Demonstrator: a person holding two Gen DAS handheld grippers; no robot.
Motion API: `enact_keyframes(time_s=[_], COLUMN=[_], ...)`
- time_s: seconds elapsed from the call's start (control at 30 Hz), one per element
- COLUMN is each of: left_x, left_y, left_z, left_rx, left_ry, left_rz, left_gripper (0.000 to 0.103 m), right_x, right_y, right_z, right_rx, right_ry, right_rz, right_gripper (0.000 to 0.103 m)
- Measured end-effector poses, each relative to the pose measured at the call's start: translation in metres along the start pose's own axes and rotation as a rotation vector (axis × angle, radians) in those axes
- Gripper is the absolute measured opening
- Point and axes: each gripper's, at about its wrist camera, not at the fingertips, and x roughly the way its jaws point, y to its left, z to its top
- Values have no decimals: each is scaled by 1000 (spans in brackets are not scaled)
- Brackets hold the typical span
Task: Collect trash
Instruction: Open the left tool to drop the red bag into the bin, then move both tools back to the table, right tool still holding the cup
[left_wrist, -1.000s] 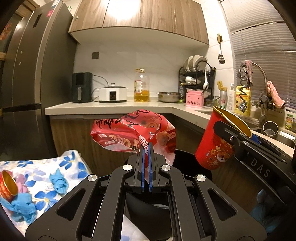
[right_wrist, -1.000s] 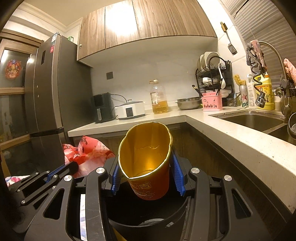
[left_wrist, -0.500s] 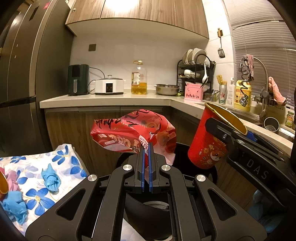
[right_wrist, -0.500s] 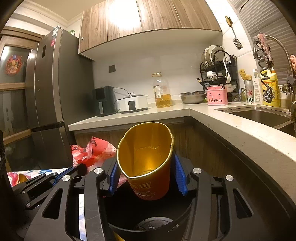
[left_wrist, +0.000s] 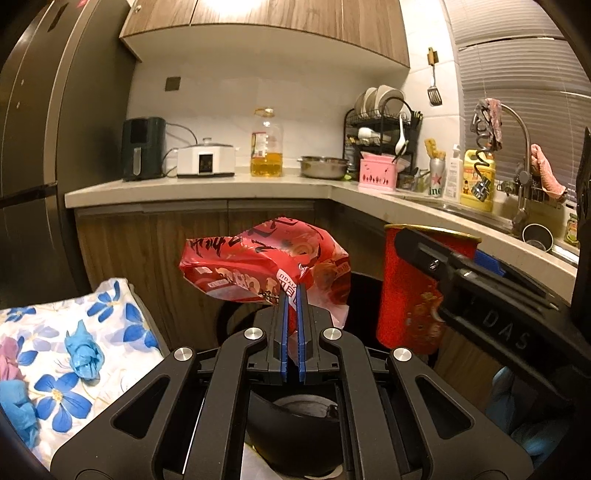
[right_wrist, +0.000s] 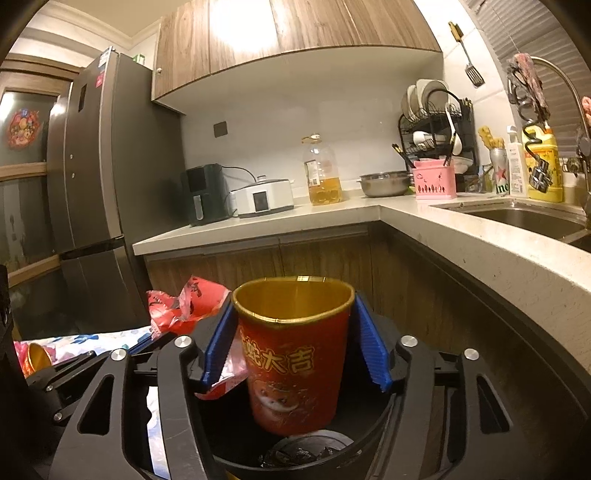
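My left gripper (left_wrist: 291, 295) is shut on a crumpled red snack bag (left_wrist: 258, 269) and holds it above the black trash bin (left_wrist: 295, 421). My right gripper (right_wrist: 293, 343) has its blue pads spread wider than the red paper cup (right_wrist: 295, 354) with the gold inside; the cup stands upright between them over the bin (right_wrist: 369, 439), and I cannot tell whether the pads still touch it. The cup also shows in the left wrist view (left_wrist: 406, 295), and the bag in the right wrist view (right_wrist: 181, 306).
A floral cloth (left_wrist: 74, 350) at the left carries crumpled blue tissues (left_wrist: 83, 354) and a small gold-lined cup (right_wrist: 35, 358). An L-shaped counter (right_wrist: 480, 240) with a sink runs behind and to the right. A fridge (right_wrist: 92, 184) stands at the left.
The right gripper's pads have spread apart and the cup has turned upright and dropped lower over the bin. The left gripper still holds the bag, slightly nearer the bin.
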Motion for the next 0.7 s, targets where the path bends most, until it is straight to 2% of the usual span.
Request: enact_keyframes(time_s=[0.2, 0.27, 0.33, 0.37, 0.5, 0.7], left_x=[12, 14, 14, 14, 12, -5], left_y=[3, 4, 4, 4, 6, 15], left_z=[-8, -11, -13, -14, -17, -19], left_rx=[-12, -15, -11, -11, -23, -55], left_ry=[47, 62, 69, 70, 77, 64], left_rz=[1, -7, -10, -12, -4, 63], left_gripper=[12, 19, 34, 35, 54, 73], right_x=[6, 6, 5, 3, -2, -10], right_y=[-2, -3, -3, -3, -5, -4], right_z=[-5, -6, -7, -7, -7, -9], right_rx=[8, 15, 20, 22, 30, 34], right_ry=[19, 23, 23, 21, 14, 18], right_rz=[-12, -14, -16, -16, -26, -33], right_gripper=[65, 65, 66, 67, 70, 73])
